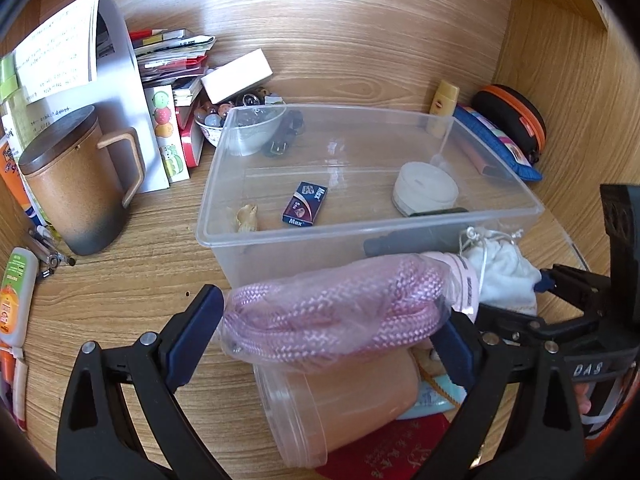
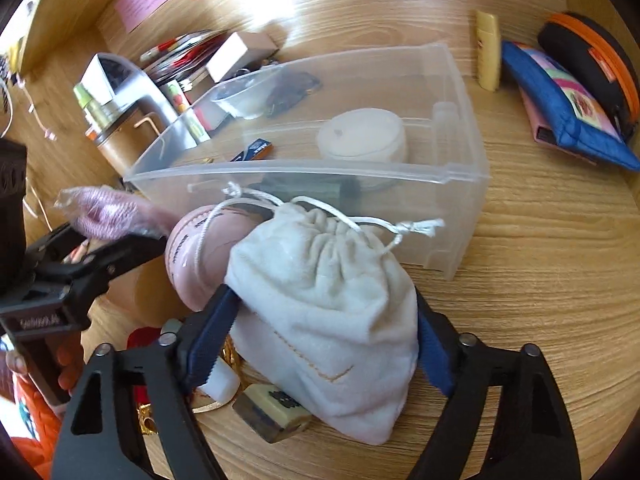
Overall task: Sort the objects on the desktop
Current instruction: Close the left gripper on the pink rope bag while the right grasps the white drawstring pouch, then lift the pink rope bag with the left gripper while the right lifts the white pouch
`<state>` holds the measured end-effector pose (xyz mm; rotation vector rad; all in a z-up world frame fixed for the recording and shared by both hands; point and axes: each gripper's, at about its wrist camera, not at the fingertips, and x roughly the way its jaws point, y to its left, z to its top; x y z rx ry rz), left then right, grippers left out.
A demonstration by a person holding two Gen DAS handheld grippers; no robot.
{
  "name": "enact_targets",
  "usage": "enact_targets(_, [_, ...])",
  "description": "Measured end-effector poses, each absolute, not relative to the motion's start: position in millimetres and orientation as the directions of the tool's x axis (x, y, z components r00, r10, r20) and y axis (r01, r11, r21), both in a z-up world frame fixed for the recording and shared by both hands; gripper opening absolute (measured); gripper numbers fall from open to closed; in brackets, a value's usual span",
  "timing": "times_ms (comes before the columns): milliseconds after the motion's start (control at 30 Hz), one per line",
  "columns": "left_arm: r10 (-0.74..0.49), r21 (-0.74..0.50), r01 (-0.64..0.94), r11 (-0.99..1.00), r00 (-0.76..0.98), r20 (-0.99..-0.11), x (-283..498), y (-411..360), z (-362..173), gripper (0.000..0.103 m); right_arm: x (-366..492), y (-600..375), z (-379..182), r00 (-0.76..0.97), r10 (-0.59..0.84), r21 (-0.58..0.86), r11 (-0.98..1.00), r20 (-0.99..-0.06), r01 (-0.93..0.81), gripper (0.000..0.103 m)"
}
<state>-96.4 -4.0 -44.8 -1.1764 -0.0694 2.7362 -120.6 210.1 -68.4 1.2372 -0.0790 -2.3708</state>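
Observation:
My left gripper [image 1: 332,324] is shut on a clear bag of pink rope [image 1: 336,312], held just in front of the near wall of a clear plastic box [image 1: 224,184]. In the box lie a blue staple packet [image 1: 305,204], a white round tin [image 1: 425,194] and a small shell [image 1: 247,218]. My right gripper [image 2: 320,344] is shut on a white drawstring pouch [image 2: 320,320], its blue pads [image 2: 212,336] pressing both sides. The pouch rests low over the desk beside the box [image 2: 304,170]. The two grippers are close together, the rope bag [image 2: 108,212] left of the pouch.
A brown lidded mug [image 1: 76,196], paper stacks and a bowl of marbles [image 1: 216,120] stand left of the box. A yellow tube [image 1: 444,104], blue pouch [image 1: 500,148] and black-orange case [image 1: 516,120] lie right. A clear jar [image 1: 340,400] and a tile [image 2: 272,412] lie beneath the grippers.

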Motion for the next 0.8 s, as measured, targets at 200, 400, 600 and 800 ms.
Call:
enact_targets(200, [0.165, -0.123, -0.11, -0.986, -0.686, -0.709, -101, -5, -45, 0.098, -115, 207, -65, -0.519, -0.398, 0.192, -0.894, -0.756, 0.405, 0.059])
enact_targets(400, [0.152, -0.127, -0.088, -0.988, -0.696, -0.701, -102, -5, -46, 0.089, -110, 213, -61, -0.535, -0.416, 0.191, -0.885, -0.736, 0.425, 0.041])
enact_targets(600, [0.129, -0.114, -0.069, -0.991, -0.709, -0.694, -102, -6, -45, 0.082, -104, 214, -55, -0.551, -0.425, 0.183, -0.879, -0.718, 0.441, 0.033])
enact_targets(800, [0.121, -0.118, -0.054, -0.992, -0.717, -0.687, -100, -7, -45, 0.079, -99, 215, -49, -0.581, -0.411, 0.142, -0.881, -0.703, 0.451, 0.029])
